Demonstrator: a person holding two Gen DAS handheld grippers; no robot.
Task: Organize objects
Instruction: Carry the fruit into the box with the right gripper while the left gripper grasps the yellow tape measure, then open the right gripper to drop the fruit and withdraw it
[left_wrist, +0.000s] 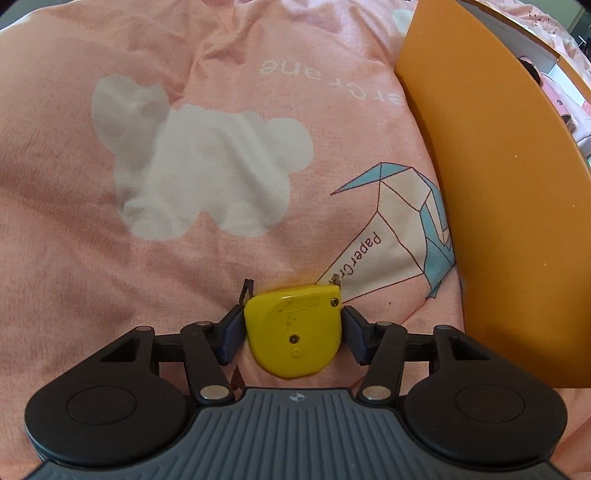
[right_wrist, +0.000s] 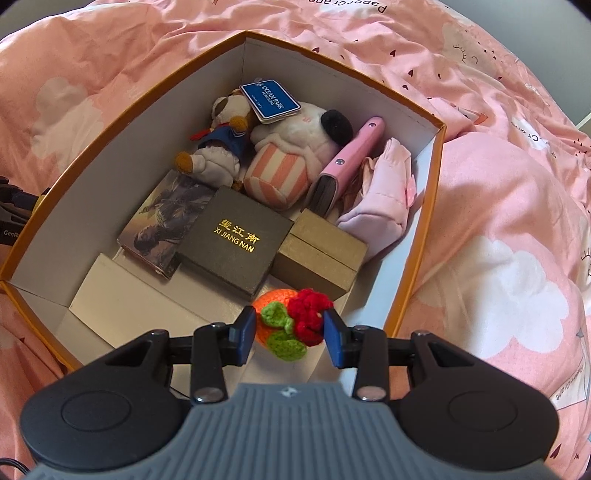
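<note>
Two grippers show, one per view. The left gripper (left_wrist: 293, 332) pinches one yellow tape measure (left_wrist: 295, 330) lying flat on the pink bedspread (left_wrist: 110, 258), its metal tip (left_wrist: 336, 278) pointing toward one o'clock, with the orange box (left_wrist: 491, 221) wall at three o'clock. Only the right view looks inside the box (right_wrist: 421, 236): two plush toys, three small boxes, one pink wallet (right_wrist: 351, 155). There the right gripper (right_wrist: 290, 334) pinches one crocheted orange (right_wrist: 288, 321) above the box floor.

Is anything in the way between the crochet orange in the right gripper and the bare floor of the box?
Nothing visible. The crochet orange sits in the right gripper over bare box floor; the gold box and black box lie farther in.
</note>
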